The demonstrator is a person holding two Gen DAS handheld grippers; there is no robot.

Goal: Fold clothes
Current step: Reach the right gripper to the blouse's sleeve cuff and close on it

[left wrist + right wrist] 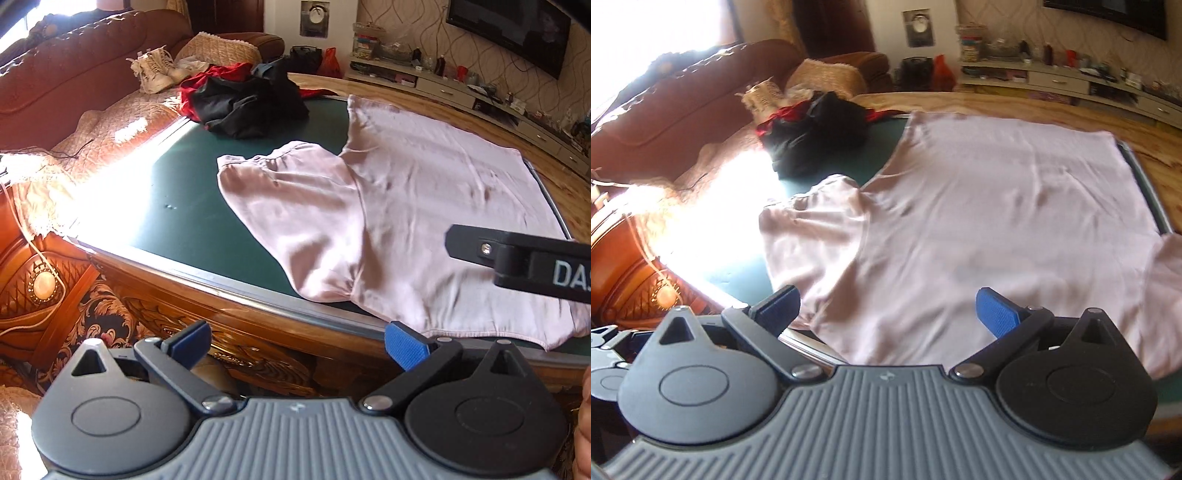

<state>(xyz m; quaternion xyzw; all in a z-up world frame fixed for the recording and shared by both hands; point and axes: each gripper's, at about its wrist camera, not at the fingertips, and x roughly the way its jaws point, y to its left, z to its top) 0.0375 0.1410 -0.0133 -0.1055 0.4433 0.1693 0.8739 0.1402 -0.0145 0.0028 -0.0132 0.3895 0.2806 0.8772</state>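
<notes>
Left gripper [297,341]: jaws spread wide, nothing between them, held off the near table edge over the carved wooden side [229,332]. Right gripper [886,314]: jaws likewise spread and empty, held above the near hem of the shirt [979,206]; whether the pads touch the cloth cannot be told.

Shirt: pale pink, spread flat on the green mat [177,192], neck end toward the grippers. The left sleeve [280,192] lies out across the mat; the right sleeve [1167,266] runs past the mat's right edge. The near hem overlaps the metal rim [221,278] of the table.

Open room — bare mat lies to the left of the sleeve as far as the sunlit left edge. At the far left corner sits a pile [247,99] of black and red clothes, well apart from the shirt.

Surroundings: a brown sofa [85,62] stands close along the left side of the table, with white shoes [155,70] on its seat. A low TV unit [461,88] lines the far right wall — wood floor [535,140] between it and the table.
</notes>
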